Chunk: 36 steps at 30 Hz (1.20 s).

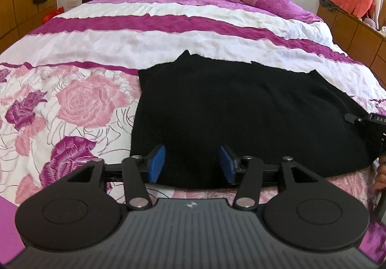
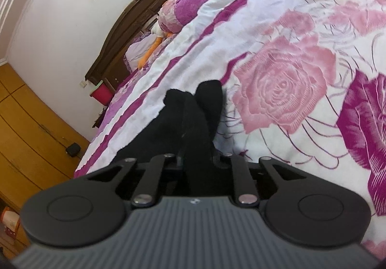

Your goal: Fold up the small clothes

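Left wrist view: the left tongs (image 1: 191, 164) stand wide open, blue pads (image 1: 158, 162) apart over the near edge of the black garment (image 1: 241, 112), gripping nothing. The garment lies flat on the floral bedspread (image 1: 79, 100) near the bed's foot edge.

Right wrist view: the right tongs (image 2: 199, 160) are closed on a bunched fold of the black garment (image 2: 193, 114), raised off the bedspread (image 2: 284, 90).

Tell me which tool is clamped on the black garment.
The right tool: black garment fabric bunches between its closed fingers. The left tool hangs open above the cloth's near edge, blue pads apart.
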Each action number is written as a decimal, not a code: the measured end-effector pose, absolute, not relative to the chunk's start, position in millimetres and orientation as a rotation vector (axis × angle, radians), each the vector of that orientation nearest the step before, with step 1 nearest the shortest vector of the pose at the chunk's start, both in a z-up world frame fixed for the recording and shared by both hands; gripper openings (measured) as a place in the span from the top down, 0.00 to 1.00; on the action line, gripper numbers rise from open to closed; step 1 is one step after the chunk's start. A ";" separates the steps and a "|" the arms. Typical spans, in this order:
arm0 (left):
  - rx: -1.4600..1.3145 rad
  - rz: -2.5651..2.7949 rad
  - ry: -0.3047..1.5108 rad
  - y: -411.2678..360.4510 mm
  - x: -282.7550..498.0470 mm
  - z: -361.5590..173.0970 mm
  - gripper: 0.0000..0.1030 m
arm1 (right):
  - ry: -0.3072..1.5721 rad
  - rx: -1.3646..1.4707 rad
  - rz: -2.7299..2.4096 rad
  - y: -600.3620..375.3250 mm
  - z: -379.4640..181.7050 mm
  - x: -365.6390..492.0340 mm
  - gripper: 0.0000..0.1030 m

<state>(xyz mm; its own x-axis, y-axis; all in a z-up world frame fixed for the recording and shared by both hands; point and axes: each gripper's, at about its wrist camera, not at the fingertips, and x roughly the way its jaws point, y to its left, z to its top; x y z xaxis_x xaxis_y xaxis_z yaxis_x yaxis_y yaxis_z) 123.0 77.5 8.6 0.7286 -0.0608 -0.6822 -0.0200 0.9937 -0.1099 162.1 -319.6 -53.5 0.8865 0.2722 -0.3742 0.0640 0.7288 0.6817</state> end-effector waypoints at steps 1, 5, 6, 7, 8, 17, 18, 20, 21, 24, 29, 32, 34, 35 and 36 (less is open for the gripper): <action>-0.110 -0.022 0.754 77.6 121.0 10.6 0.38 | 0.476 0.749 0.120 -318.9 -51.1 161.9 0.83; -0.110 -0.024 0.735 80.3 114.8 16.0 0.35 | 0.466 0.736 0.123 -314.1 -38.6 161.7 0.84; -0.111 -0.024 0.730 81.6 113.4 17.2 0.35 | 0.459 0.727 0.129 -311.7 -33.9 161.5 0.84; -0.113 -0.023 0.727 83.6 112.1 17.8 0.34 | 0.455 0.718 0.131 -309.8 -30.7 161.2 0.84; -0.115 -0.021 0.725 85.8 111.1 18.5 0.34 | 0.448 0.703 0.125 -306.4 -25.5 160.6 0.84; -0.130 0.003 0.715 115.5 104.3 18.6 0.34 | 0.392 0.652 0.129 -275.7 11.2 156.6 0.85; -0.136 0.004 0.717 119.2 104.3 18.7 0.34 | 0.383 0.650 0.136 -271.4 14.9 157.1 0.86; -0.154 0.007 0.709 125.8 104.1 19.6 0.34 | 0.372 0.643 0.150 -260.5 22.6 158.6 0.86; -0.166 0.010 0.701 130.4 104.0 20.9 0.34 | 0.369 0.636 0.160 -254.0 26.5 159.8 0.86; -0.194 0.020 0.687 140.2 103.5 23.6 0.34 | 0.364 0.602 0.198 -234.9 37.2 162.8 0.87; -0.202 0.020 0.676 153.8 104.0 24.5 0.34 | 0.339 0.473 0.272 -192.0 57.3 167.7 0.88; -0.209 0.027 0.668 162.0 104.5 22.1 0.34 | 0.344 0.431 0.315 -165.0 65.0 173.4 0.89; -0.222 0.027 0.667 168.1 104.7 19.1 0.34 | 0.355 0.390 0.345 -144.5 67.0 177.4 0.89; -0.228 0.027 0.668 171.1 105.1 17.2 0.34 | 0.369 0.372 0.359 -133.3 66.8 179.6 0.89; -0.232 0.028 0.669 174.2 105.8 15.2 0.34 | 0.384 0.358 0.371 -122.7 65.8 181.8 0.90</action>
